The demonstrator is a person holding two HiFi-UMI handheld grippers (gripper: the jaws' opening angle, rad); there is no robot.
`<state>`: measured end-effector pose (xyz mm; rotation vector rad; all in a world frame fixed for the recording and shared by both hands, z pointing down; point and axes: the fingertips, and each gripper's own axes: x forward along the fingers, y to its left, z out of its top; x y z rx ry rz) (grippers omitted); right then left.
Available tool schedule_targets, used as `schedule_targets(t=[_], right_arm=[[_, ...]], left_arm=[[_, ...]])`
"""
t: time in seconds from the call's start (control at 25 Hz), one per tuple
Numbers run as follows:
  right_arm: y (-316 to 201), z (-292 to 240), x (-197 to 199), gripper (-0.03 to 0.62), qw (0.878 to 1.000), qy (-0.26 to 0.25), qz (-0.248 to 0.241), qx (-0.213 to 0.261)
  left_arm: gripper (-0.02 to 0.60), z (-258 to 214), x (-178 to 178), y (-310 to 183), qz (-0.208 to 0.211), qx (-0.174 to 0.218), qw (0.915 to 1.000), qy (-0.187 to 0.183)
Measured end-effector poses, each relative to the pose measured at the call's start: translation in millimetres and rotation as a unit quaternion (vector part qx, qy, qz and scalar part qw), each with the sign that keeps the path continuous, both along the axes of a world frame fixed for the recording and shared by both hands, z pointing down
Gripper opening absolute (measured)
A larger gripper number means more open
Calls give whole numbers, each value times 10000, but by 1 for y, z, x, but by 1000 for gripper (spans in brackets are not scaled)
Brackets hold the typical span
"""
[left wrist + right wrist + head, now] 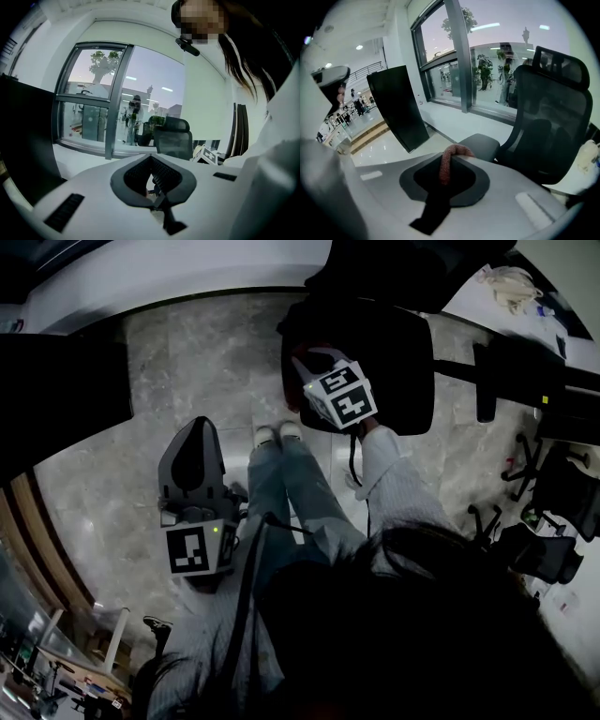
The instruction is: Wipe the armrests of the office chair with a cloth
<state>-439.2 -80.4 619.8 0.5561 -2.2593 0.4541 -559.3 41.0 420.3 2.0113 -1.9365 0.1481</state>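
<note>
Dim head view with shadowed foreground; gripper views backlit by the window [93,93], edges fisheye-bent.

Cloth [448,161] pinkish-red, plain. Chair [553,122] black all over, mesh-textured back. Floor [187,362] light grey, marbled with paler veins.

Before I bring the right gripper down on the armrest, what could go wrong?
1. The cloth is only a thin bunched roll in the right gripper, so the hard jaws may scrape the armrest rather than wipe it.
2. The left gripper hangs shut and empty, away from the office chair, so the chair may swivel under pressure.
</note>
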Motion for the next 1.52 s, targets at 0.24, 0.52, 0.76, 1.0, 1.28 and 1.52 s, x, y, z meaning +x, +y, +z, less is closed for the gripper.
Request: schedule_targets(t=[0.24, 0.52, 0.76, 1.0, 1.28, 1.52], right_arm=[[-105, 21, -20, 34, 9984, 114, 530, -160], [-117, 18, -26, 31, 9957, 96, 866, -321], [-24, 1, -11, 31, 9963, -138, 387, -761], [78, -15, 8, 31, 9969, -238, -205, -727], [22, -2, 8, 31, 9981, 189, -417, -405], [-88, 20, -22, 32, 9980, 623, 36, -119]], left_arm=[[3, -2, -10, -8, -52, 135, 9999, -90], [4, 10, -14, -11, -10, -21, 10000, 31], [3, -7, -8, -33, -63, 222, 9994, 252], [3, -13, 9, -47, 218, 290, 9991, 202], [3, -22, 24, -47, 377, 223, 9990, 66], [4, -18, 4, -35, 306, 190, 9993, -101]])
